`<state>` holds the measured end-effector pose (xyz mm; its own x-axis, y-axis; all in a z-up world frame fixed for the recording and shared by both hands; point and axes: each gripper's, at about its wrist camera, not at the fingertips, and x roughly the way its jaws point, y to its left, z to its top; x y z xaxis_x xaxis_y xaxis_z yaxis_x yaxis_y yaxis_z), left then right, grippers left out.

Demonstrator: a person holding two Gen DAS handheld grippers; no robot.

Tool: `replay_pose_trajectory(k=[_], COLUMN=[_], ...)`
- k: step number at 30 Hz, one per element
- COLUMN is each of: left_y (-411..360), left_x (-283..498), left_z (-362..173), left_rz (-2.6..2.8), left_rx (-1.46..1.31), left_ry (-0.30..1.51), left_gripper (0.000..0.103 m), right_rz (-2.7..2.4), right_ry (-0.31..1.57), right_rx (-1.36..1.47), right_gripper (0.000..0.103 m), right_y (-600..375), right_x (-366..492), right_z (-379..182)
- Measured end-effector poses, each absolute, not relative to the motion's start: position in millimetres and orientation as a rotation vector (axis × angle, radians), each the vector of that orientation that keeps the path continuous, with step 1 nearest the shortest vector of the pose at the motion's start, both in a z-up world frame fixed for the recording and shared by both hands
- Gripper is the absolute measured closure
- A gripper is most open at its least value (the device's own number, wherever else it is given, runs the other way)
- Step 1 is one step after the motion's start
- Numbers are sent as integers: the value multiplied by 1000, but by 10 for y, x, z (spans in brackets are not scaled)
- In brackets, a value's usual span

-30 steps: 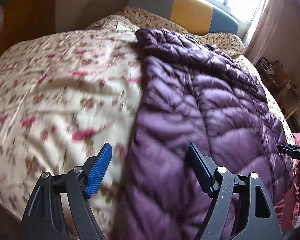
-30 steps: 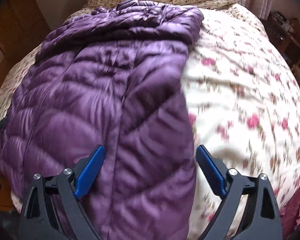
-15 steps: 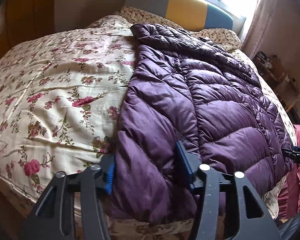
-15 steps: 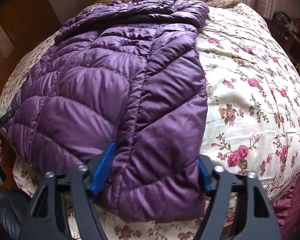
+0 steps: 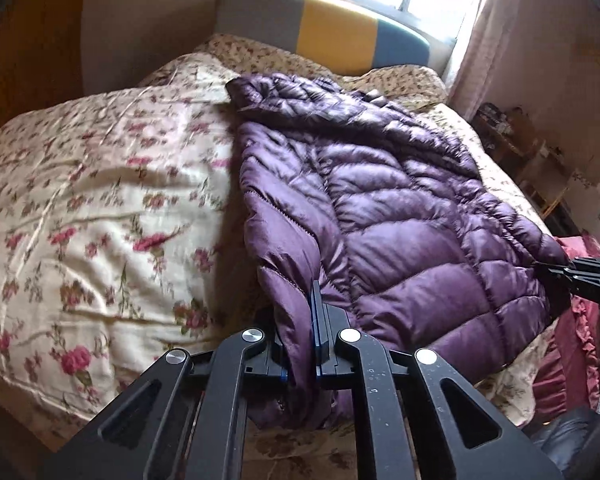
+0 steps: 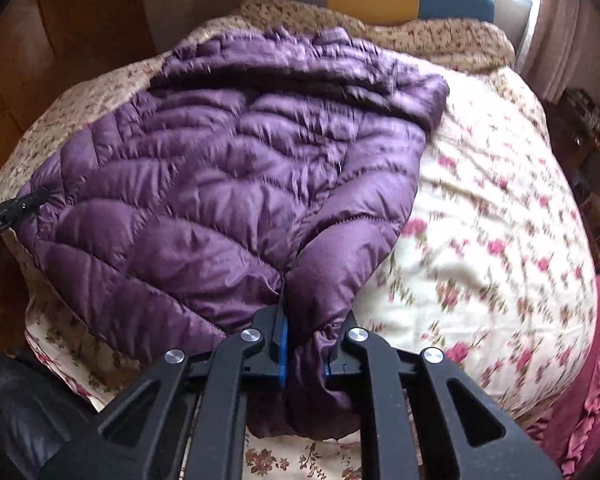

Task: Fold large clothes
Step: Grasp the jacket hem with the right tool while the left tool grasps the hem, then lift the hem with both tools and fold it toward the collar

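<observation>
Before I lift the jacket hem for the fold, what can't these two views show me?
- Purple jacket sleeves: no view shows them.
- Hem below left gripper and right gripper: hidden by their frames.
- Floral quilt: motion-blurred.
- Bedside clutter: too small.

Right gripper [image 6: 304, 344] pinches purple jacket [image 6: 228, 184] hem, seemingly lifted

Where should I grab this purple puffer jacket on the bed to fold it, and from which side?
Grip the purple puffer jacket at its bottom hem corners, coming from the foot of the bed. It lies flat with the collar far away and the hem nearest. The left gripper and right gripper are each shut on a hem corner.
</observation>
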<state>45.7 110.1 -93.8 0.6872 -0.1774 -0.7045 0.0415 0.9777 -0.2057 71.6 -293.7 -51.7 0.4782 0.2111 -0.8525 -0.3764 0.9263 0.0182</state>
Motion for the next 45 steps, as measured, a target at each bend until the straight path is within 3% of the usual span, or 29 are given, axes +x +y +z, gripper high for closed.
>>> replay_pose_trajectory(k=[13,21,30,34,37,39,41,42,43,44,45], left_y=[1107,1119,1231,1407,1531,1585,1680,1750,1796,1884,1939], left_x=[1210,2261,3479,3893,4110,4197,4248,4261,4264,4264,4251], left_z=[-381,-193,-306,-472,-616,-668,-681,-674,-662,-635,-598], left_rz=[-178,-155,-59,-3,17,19,1,-9,-26,-31,-18], left_rx=[-209,-185,-171,-220,-276,-304,-371,-417,-458,-518,-545], left_ry=[699,682,758,814,869,891,897,895,896,889,870], left_gripper=[98,98,98,98,96,90,90,85,72,52,42], right_rz=[289,225,161,126,116,123,147,163,177,191,205], right_ry=[857,819,916,972,992,999,1017,1024,1030,1038,1045], right_rx=[-274,-305,-221,-181,-154,-139,-102,-79,-58,-35,-4], right_gripper=[93,93,93,88,78,72,52,47,37,31,29], right_y=[-2588,-2426,-2470,-2532,-2579,-2594,-2613,-2634,-2639,-2649,-2675], right_x=[1603,2522,3732,4097,4293,4388,4437,4465,4493,4511,4532], right_z=[32,139,-91,-322,-442,-465,-468,-457,-437,-413,-367])
